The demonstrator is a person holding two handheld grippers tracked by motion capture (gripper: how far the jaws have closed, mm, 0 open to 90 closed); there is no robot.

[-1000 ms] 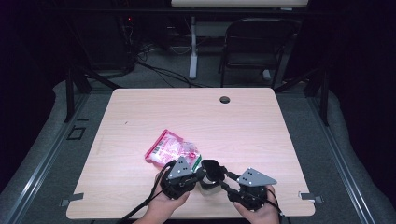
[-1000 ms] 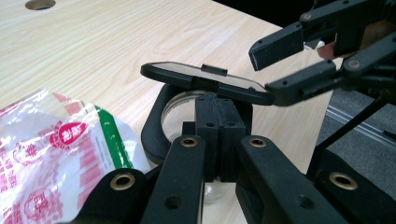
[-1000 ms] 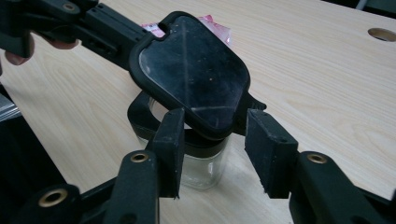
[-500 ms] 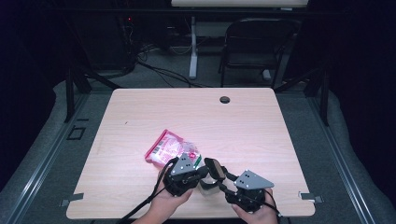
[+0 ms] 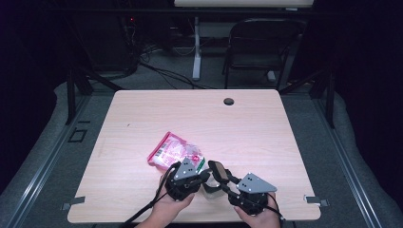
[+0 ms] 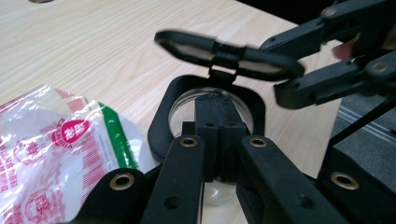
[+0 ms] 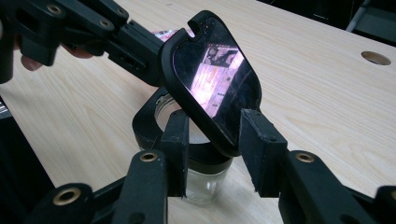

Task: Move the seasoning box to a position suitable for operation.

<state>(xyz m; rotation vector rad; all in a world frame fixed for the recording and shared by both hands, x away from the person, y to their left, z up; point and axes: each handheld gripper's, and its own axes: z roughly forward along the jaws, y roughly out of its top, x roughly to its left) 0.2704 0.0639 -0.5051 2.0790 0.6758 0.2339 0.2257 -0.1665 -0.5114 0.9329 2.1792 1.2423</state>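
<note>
A small glass jar [image 7: 205, 184] with a black collar [image 6: 161, 126] stands near the table's front edge. Its hinged black lid [image 7: 210, 79] is swung up and tilted. My left gripper [image 6: 219, 135] is shut, pinching the near side of the collar. My right gripper [image 7: 215, 144] has just been closing on the lid's free end, and its pads now touch the lid on both sides. In the high view the left gripper [image 5: 202, 176] and right gripper [image 5: 222, 183] meet over the jar [image 5: 211, 189]. The raised lid [image 6: 224, 49] lies between the right gripper's fingers [image 6: 299, 88].
A pink, white and green snack bag [image 5: 176, 151] lies just behind and left of the jar, also by my left jaws [image 6: 56, 149]. The wooden table [image 5: 285, 142] has a cable hole [image 5: 229, 101] at its far edge. A chair [image 5: 261, 47] stands beyond it.
The right gripper's jaws have narrowed onto the raised lid. Both hands have hardly shifted, and the bag lies where it was.
</note>
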